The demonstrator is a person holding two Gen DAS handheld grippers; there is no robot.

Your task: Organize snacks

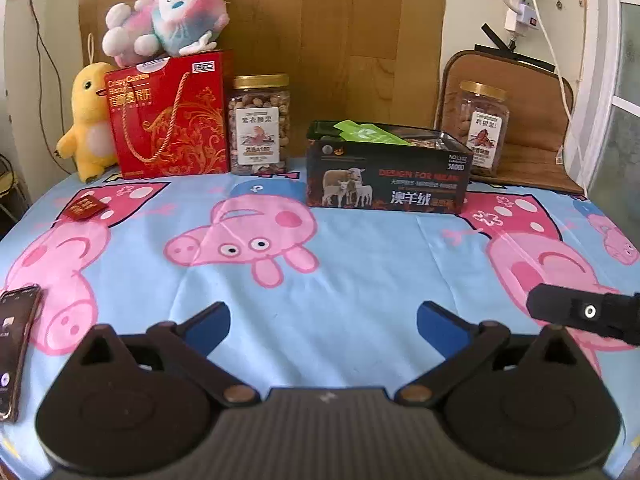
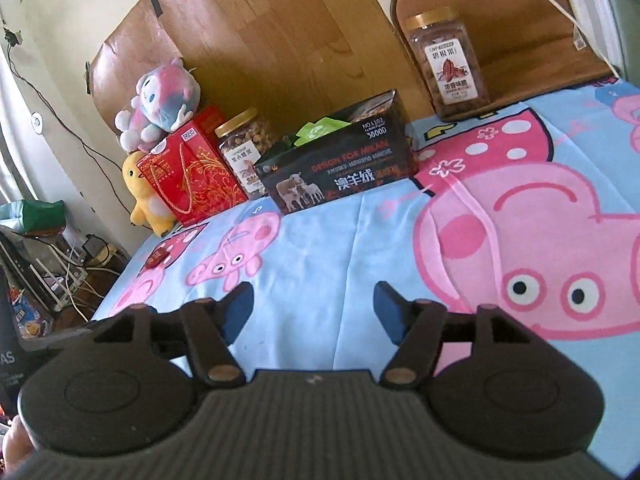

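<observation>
we see both grippers, left gripper (image 1: 323,322) and right gripper (image 2: 314,306), with jaws spread and empty. the small red packet (image 1: 84,207) looks light and crinkly; we'd pinch its edges.

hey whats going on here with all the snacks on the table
A person holds a two-finger gripper in each hand over a table with a cartoon-pig cloth. The left gripper and right gripper are both open and empty. At the back stand a red biscuit box, a nut jar, a dark open box with a green packet in it, and a second jar to the right. A small red packet lies loose on the cloth.
</observation>
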